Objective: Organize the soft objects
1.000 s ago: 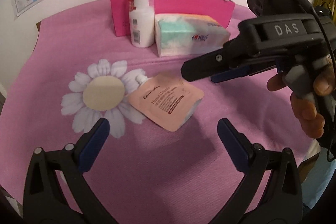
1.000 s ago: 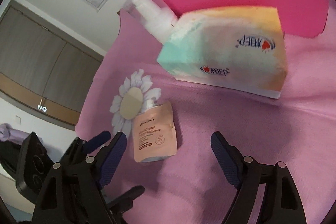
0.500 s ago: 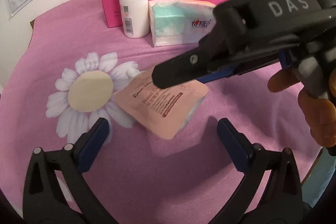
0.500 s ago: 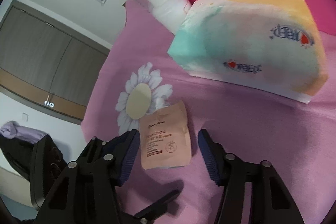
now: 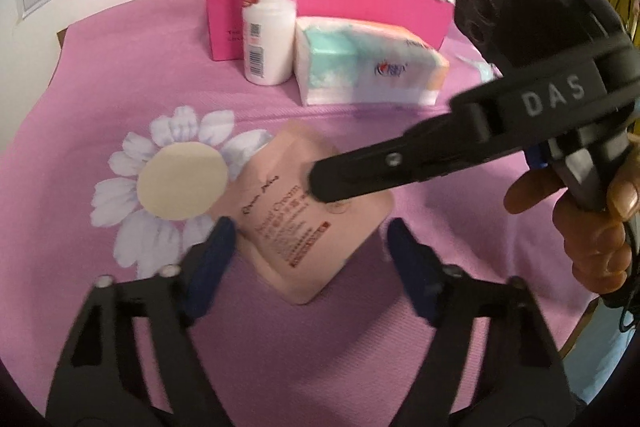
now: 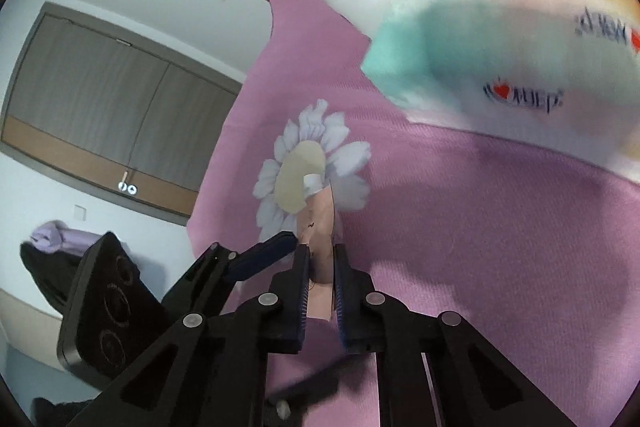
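Note:
A peach hand-cream pouch (image 5: 308, 227) is tilted up off the pink cloth beside the printed daisy (image 5: 180, 183). My right gripper (image 6: 320, 267) is shut on the pouch (image 6: 322, 223), which shows edge-on between its blue pads; in the left wrist view its black finger (image 5: 360, 175) crosses over the pouch from the right. My left gripper (image 5: 308, 259) is open, its blue pads on either side of the pouch's near end, not touching it. A soft tissue pack (image 5: 368, 71) lies further back.
A white pump bottle (image 5: 266, 27) stands left of the tissue pack, in front of a pink box (image 5: 360, 3) holding small items. The tissue pack (image 6: 520, 47) looms close at the right wrist view's upper right. The cloth's edge drops off at right.
My right gripper came down over the pouch and shut on it, tipping it up on edge. My left gripper moved forward and narrowed around the pouch's near end.

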### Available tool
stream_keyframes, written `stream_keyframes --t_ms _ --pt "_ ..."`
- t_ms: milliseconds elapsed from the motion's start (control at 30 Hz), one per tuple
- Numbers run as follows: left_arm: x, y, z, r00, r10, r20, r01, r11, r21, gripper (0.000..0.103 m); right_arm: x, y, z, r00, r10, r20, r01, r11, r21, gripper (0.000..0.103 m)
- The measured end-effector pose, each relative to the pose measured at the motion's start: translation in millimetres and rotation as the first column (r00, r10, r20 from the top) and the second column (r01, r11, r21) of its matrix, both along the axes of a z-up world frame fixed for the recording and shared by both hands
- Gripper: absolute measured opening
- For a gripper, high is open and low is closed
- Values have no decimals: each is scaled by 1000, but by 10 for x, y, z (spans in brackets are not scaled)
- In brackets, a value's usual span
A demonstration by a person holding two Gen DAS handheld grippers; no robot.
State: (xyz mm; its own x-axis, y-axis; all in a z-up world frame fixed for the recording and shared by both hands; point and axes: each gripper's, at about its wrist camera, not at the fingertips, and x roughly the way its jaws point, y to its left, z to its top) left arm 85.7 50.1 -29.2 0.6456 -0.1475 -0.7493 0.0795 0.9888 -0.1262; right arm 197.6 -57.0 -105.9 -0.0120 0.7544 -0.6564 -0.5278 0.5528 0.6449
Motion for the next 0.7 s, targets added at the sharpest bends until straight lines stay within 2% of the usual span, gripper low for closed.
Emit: stream_keyframes --t_ms 100,233,433,700 --pt "3 10 33 1000 -11 -3 11 1000 -3 65 -4 -41 82 1000 -5 11 5 1000 16 9" --pt "-22 -93 169 999 -36 31 36 999 0 61 -18 -84 181 999 -11 30 10 1000 27 8" --pt "67 -179 404 993 -94 76 92 995 28 49 -40 -185 382 997 -25 68 22 999 43 8" --pt "59 -325 679 982 -137 133 132 990 46 48 -64 -457 722 990 -55 128 48 997 61 8"
